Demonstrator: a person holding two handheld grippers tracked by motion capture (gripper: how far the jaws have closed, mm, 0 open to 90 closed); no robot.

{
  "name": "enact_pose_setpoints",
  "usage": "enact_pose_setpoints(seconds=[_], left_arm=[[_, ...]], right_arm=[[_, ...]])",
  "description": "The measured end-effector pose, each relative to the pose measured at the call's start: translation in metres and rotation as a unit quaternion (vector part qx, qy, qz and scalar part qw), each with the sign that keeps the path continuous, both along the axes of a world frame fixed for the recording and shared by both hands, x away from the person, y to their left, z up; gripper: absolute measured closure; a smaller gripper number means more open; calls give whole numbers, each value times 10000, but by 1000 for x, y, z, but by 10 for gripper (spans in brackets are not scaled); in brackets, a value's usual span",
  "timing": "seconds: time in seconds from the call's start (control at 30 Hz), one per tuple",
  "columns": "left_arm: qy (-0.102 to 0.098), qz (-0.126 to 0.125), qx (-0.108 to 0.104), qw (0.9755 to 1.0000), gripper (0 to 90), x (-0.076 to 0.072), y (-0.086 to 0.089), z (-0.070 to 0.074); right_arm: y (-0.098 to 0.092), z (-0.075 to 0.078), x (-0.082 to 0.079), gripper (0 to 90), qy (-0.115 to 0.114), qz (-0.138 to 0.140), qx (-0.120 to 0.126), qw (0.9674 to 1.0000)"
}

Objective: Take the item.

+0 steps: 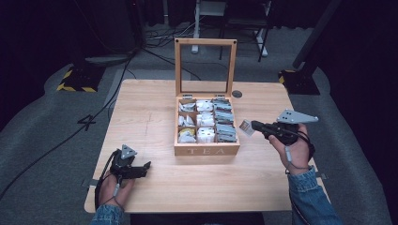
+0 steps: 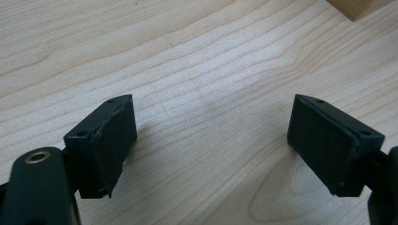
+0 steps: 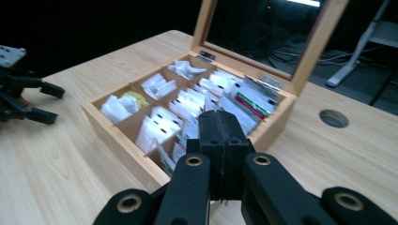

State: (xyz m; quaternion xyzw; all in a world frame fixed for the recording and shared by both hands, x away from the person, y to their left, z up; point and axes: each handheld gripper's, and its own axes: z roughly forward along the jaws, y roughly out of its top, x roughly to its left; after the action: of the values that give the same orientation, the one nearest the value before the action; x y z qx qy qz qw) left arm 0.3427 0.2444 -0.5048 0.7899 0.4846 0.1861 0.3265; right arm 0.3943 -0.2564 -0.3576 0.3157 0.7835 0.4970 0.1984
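1. Holding a tea bag (image 1: 246, 127) in the right hand-held gripper (image 1: 256, 125), jaws clenched on it, just off the right side of the tea box (image 1: 207, 151) and above the counter (image 1: 155, 117).
2. Seen from the right gripper view, jaws pressed flat together, pads meeting with no gap; bag itself hidden there behind the jaws, so grip depth hard to tell.
3. Resting low near the front left corner of the counter: left hand-held gripper (image 1: 143, 168), released, jaws wide apart with nothing between them, bare wood beneath in the left gripper view.
4. Standing open mid-counter: box with glass lid (image 1: 205, 65) upright at the back, compartments full of sachets (image 1: 205, 120), right column packed with darker packets (image 1: 224, 123).
5. Judging the step: carrying one bag between box and counter, either just drawn out of the right column or headed back in; direction not clear from this moment alone.
6. Next move, if taking out: clearing the box wall, lowering onto bare counter to the right, then letting go.
7. Next move, if putting in: lining up edge-on over a slot with room, keeping clear of the lid, sliding down between packets before releasing.
8. Watching for: a thin, light bag slipping or twisting in the pads.
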Motion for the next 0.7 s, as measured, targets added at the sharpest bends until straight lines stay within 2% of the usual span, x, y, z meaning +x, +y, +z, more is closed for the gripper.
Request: enact_pose_setpoints(seconds=[0.17,0.33,0.43,0.7], left_arm=[[5,4,-12,10000,165,0,0,0],[6,7,-17,10000,165,0,0,0],[-1,-1,1,10000,165,0,0,0],[5,-1,5,10000,165,0,0,0]], right_arm=[[-11,-3,1,900,16,-160,-37,9999],[-23,-12,3,900,97,-397,-122,9991],[-33,-17,7,900,172,-564,-92,9982],[-49,-28,13,900,324,-768,-108,9965]])
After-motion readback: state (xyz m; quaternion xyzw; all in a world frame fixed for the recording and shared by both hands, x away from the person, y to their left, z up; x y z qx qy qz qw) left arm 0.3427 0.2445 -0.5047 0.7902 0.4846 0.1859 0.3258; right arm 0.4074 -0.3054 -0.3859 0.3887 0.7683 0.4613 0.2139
